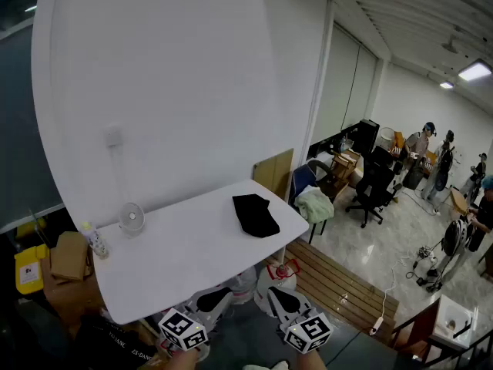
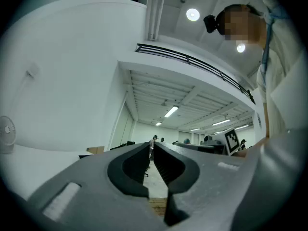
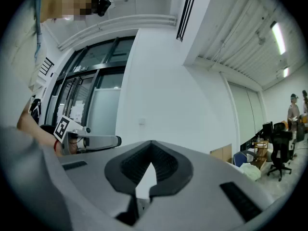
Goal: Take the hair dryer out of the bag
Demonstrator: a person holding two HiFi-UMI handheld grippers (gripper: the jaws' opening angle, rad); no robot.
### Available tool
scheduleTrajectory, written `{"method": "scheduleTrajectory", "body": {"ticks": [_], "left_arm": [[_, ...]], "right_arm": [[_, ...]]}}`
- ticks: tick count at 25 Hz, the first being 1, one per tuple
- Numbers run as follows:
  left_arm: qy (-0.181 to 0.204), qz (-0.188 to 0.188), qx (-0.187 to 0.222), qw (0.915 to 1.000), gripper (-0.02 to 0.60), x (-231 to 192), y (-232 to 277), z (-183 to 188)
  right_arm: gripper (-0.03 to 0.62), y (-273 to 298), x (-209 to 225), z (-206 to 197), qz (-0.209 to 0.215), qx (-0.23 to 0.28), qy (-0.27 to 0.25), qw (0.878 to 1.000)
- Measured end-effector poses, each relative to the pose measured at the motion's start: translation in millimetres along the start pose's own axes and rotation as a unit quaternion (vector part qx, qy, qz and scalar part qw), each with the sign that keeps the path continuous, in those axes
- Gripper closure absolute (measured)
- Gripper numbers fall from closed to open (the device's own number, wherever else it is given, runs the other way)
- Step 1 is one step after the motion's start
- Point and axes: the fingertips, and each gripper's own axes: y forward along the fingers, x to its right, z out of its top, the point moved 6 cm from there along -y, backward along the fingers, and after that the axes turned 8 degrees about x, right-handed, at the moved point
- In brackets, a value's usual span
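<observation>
A black bag (image 1: 256,215) lies flat on the right part of the white table (image 1: 192,253). No hair dryer shows in any view. Both grippers hang low at the table's near edge, well short of the bag. My left gripper (image 1: 216,297) (image 2: 150,145) has its jaws drawn together to a hairline slit with nothing between them. My right gripper (image 1: 281,297) (image 3: 151,144) is shut and empty. In the right gripper view the left gripper's marker cube (image 3: 62,127) shows to the left. Both point about level, over the table and toward the wall.
A small white fan (image 1: 132,218) and a small bottle (image 1: 94,240) stand on the table's left side. Cardboard boxes (image 1: 69,257) sit left of the table, wooden slats (image 1: 339,284) and office chairs (image 1: 373,187) to the right. Several people stand far right.
</observation>
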Motion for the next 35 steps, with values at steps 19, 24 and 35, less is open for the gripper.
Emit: {"method": "scheduleTrajectory", "body": {"ticks": [19, 24, 35], "left_arm": [[-0.006, 0.009, 0.004, 0.9999, 0.549, -3.7, -14.9, 2.6], [-0.003, 0.008, 0.005, 1.0, 0.549, -4.6, -16.9, 5.7], [-0.01, 0.035, 0.005, 0.9993, 0.549, -36.6, -16.8, 0.1]], "right_arm": [[0.577, 5.3, -12.0, -5.3, 0.025, 0.018, 0.044, 0.999], [0.576, 6.5, -10.1, -7.7, 0.013, 0.018, 0.052, 0.998], [0.576, 33.9, 6.5, -22.3, 0.015, -0.004, 0.055, 0.998]]}}
